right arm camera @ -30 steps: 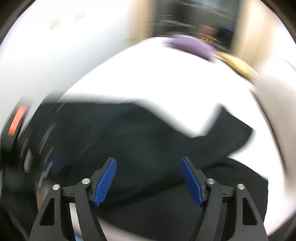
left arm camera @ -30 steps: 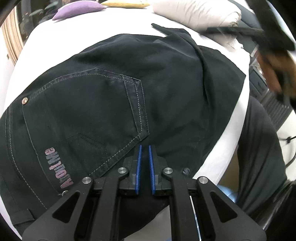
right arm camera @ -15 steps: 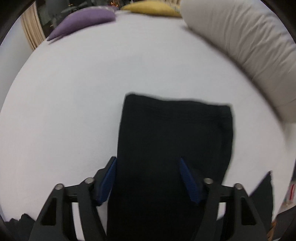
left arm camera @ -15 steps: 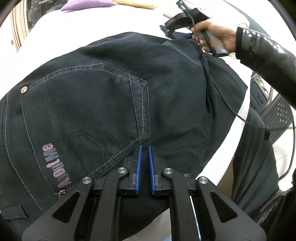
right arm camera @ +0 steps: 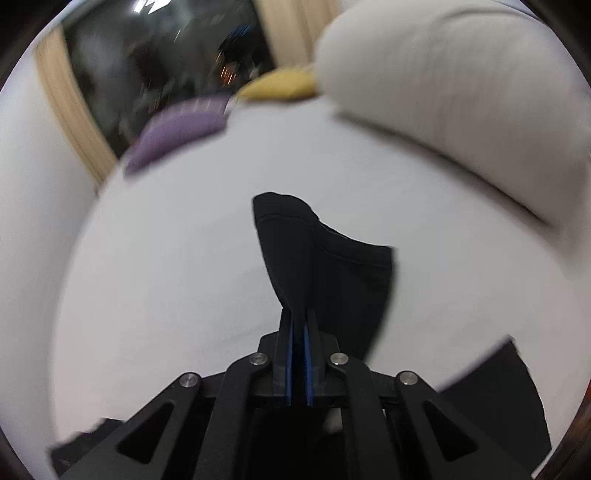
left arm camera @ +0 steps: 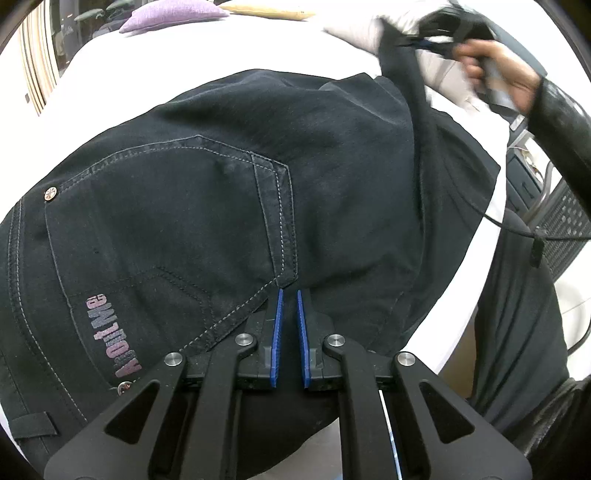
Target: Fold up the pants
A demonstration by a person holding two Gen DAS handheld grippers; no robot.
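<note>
Dark navy pants (left arm camera: 229, 206) lie seat-up on a white bed (left arm camera: 110, 62), back pocket and pink logo showing. My left gripper (left arm camera: 288, 295) is shut and rests on the seat just below the pocket corner; no fabric shows between its pads. My right gripper (right arm camera: 298, 325) is shut on the pant leg end (right arm camera: 325, 258), which hangs bunched and lifted above the sheet. In the left wrist view the right gripper (left arm camera: 424, 40) holds that leg up at the far right.
A purple cushion (left arm camera: 173, 13) and a yellow cushion (left arm camera: 266, 11) lie at the far end of the bed. A beige pillow (right arm camera: 461, 81) lies along the right side. A dark wire basket (left arm camera: 565, 221) stands off the bed's right edge.
My right gripper has closed on the pant leg end and lifted it off the sheet. The left gripper has stayed in place on the seat.
</note>
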